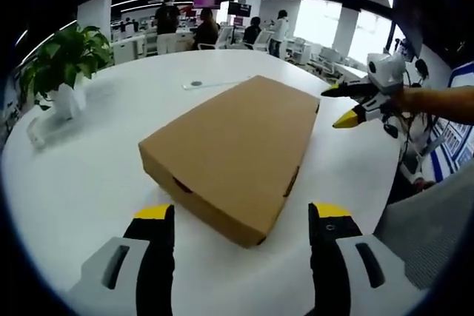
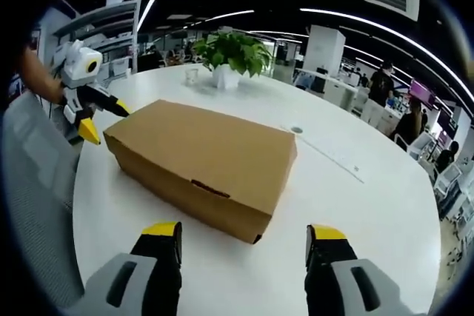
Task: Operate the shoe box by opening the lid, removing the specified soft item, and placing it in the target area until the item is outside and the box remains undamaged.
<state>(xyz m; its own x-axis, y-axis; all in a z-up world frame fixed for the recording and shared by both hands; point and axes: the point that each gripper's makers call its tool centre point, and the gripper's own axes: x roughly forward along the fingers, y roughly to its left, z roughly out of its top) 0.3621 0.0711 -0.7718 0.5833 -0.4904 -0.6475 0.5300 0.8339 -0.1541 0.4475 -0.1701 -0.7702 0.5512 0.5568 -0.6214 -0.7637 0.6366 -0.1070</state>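
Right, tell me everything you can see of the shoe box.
The shoe box is plain brown cardboard, long, flat and rectangular, unprinted. Its lid is shut, with small tab slots along the side walls. It lies flat on the round white table, set diagonally, one corner pointing between the open jaws of the left tool. The right tool also faces it, open. Neither tool touches it, and it looks undamaged.

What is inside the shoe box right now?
Cannot tell: the box has its lid down, so the contents are hidden. It rests on the white table; both grippers are open and apart from it.
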